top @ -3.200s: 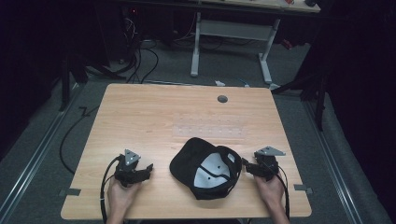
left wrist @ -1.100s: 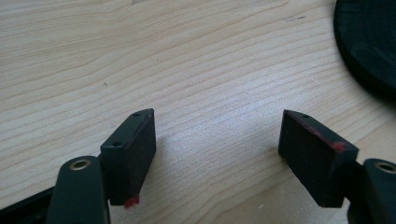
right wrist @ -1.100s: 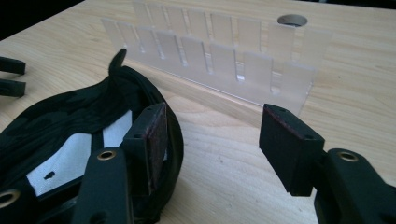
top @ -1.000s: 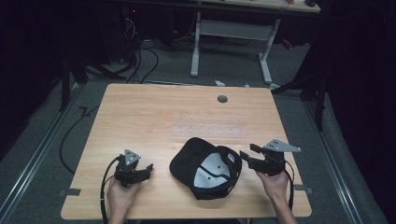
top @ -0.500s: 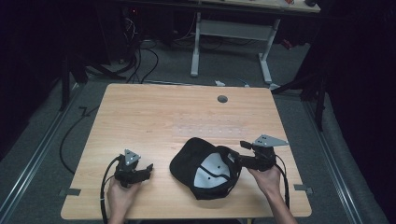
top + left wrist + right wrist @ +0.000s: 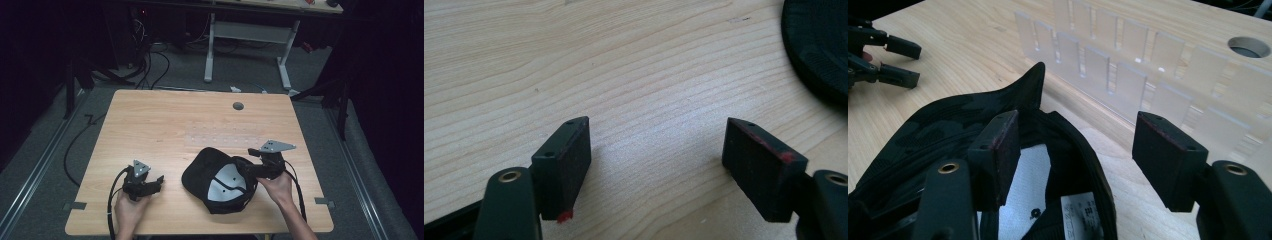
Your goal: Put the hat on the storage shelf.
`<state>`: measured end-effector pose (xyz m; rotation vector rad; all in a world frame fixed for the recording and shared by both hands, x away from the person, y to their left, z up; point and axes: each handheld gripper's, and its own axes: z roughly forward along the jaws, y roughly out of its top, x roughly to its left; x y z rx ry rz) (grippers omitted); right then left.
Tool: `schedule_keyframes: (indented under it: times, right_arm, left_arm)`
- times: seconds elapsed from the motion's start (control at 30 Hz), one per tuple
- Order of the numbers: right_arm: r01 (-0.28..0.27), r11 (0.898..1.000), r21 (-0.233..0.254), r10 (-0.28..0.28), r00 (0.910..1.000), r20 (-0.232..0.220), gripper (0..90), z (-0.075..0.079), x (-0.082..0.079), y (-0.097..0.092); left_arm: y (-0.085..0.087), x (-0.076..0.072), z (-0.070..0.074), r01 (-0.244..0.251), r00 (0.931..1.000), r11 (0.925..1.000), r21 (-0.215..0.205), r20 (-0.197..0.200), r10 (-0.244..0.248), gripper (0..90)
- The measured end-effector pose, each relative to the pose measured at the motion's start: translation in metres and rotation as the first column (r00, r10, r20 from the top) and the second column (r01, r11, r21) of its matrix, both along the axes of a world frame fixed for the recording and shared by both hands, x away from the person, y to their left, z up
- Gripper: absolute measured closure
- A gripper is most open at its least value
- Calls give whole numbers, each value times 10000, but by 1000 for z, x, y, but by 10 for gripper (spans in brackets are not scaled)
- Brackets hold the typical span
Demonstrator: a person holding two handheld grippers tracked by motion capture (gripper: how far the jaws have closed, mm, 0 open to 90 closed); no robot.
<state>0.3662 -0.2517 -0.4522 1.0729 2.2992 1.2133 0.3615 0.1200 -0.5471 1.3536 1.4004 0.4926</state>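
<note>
From above, a black cap (image 6: 220, 180) lay upside down on the wooden table (image 6: 165, 125), near its front edge and a little right of the middle, its pale lining facing up. The right gripper (image 6: 248, 168) was at the cap's right rim, held by the person's right hand (image 6: 276, 188). Well left of the cap, the left gripper (image 6: 159, 180) rested low on the table in the left hand (image 6: 131, 207), its tips pointing toward the cap. Along the left gripper's own view, its jaws stood wide apart over bare wood, with the cap's dark edge (image 6: 819, 45) off at the upper right. Along the right gripper's view, the jaws were spread open astride the cap's rim (image 6: 1083, 155), one inside over the lining, one outside, not yet clamped; beyond the cap lay a clear slotted plate (image 6: 1128, 65) and a round hole (image 6: 1248, 47) in the table.
</note>
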Motion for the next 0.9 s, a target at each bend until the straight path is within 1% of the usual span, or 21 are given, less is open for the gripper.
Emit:
schedule_keyframes:
  times: [0.1, 0.13, 0.2, 0.3, 0.53, 0.6, 0.67, 0.77, 0.83, 0.87, 0.9]
  right_arm:
    - [-118, 9999, -28, 117, 9999, -120, 349, -2, 4, 4]
    - [-195, 9998, -73, 193, 9995, -251, 343, -5, 6, 7]
    - [-267, 9996, -134, 262, 9990, -369, 341, -7, 8, 9]
    - [-374, 9992, -147, 367, 9983, -459, 341, -11, 12, 13]
    - [-466, 9986, -256, 447, 9965, -705, 344, -19, 18, 18]
    - [-464, 9985, -286, 439, 9955, -835, 350, -23, 21, 19]
    - [-461, 9984, -339, 428, 9948, -922, 361, -25, 22, 20]
    - [-471, 9982, -376, 434, 9948, -919, 379, -28, 24, 20]
    - [-497, 9978, -446, 451, 9941, -985, 422, -32, 26, 20]
    - [-497, 9978, -446, 451, 9941, -985, 422, -32, 26, 20]
    - [-562, 9970, -533, 508, 9940, -969, 464, -34, 27, 21]
  left_arm:
    - [0, 0, 0, 3, 10000, 10000, 6, -2, -3, 278]
    - [0, 0, 0, 1, 10000, 10000, 5, -1, -1, 278]
    - [0, 0, 0, 3, 10000, 10000, 5, -1, -3, 278]
    - [0, 0, 0, -2, 10000, 10000, 3, -1, 2, 278]
    - [0, 0, 0, 0, 10000, 10000, 5, 0, 0, 278]
    - [0, 0, 0, -1, 10000, 10000, 4, -1, 1, 278]
    - [0, 0, 0, -2, 10000, 10000, 3, 0, 2, 278]
    - [0, 0, 0, -4, 10000, 10000, 6, -3, 4, 278]
    - [0, 0, 0, -3, 10000, 10000, 7, -3, 3, 278]
    - [0, 0, 0, -4, 10000, 10000, 8, -3, 4, 278]
    - [0, 0, 0, -8, 10000, 10000, 3, 0, 8, 278]
